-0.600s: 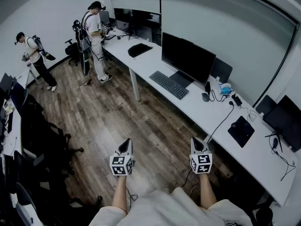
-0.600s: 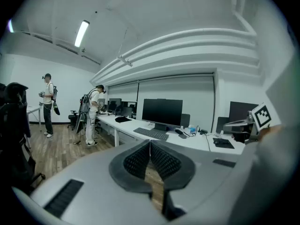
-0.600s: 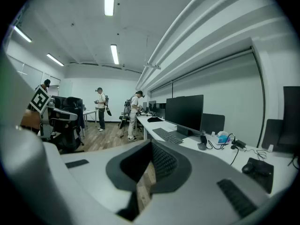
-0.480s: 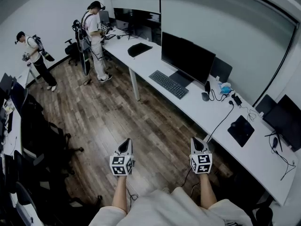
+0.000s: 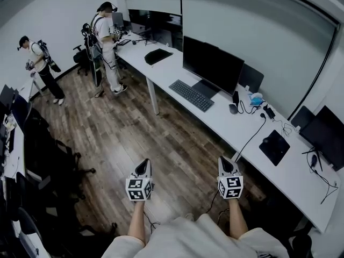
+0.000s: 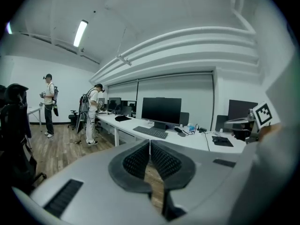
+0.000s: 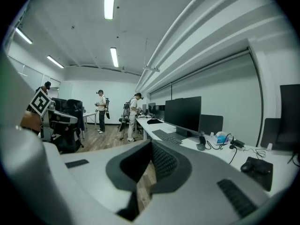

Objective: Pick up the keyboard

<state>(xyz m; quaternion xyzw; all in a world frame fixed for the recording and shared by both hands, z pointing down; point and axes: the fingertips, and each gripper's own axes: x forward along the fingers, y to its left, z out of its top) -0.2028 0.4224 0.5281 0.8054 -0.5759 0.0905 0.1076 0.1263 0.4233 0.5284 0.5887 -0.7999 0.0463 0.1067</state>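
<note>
At the upper left of the head view we recorded one person point(image 5: 38, 63) standing on the wooden floor point(image 5: 134, 128). A second person point(image 5: 107, 39) stood at the far end of the long white desk point(image 5: 226, 130). Neither was near the work.

Low in the frame, left of centre, the left gripper point(image 5: 143, 166) was held out in front of the body, over the floor. Its own view showed the jaws pressed together with nothing between them. We judged this a posture for walking up, not a grasp.

The keyboard point(image 5: 191, 95) lay above centre, flat on the desk. It ran along the front edge, just before the foot of the black monitor point(image 5: 212, 64) — where a typist would want it. Its long front side faced the floor and looked free to approach. It was untouched and well apart from both grippers.

Low and right of centre, the right gripper point(image 5: 226, 166) was held level with its partner and aimed toward the desk. Its jaws were likewise closed on nothing.

Further right on the desk sat a dark mouse point(image 5: 233, 108), then a black mouse pad point(image 5: 274, 147). A second monitor point(image 5: 325, 136) stood at the right edge of the frame.

In our judgement the pickup had not begun — the approach remained, and the jaws would have to part before any hold on the keyboard.
</note>
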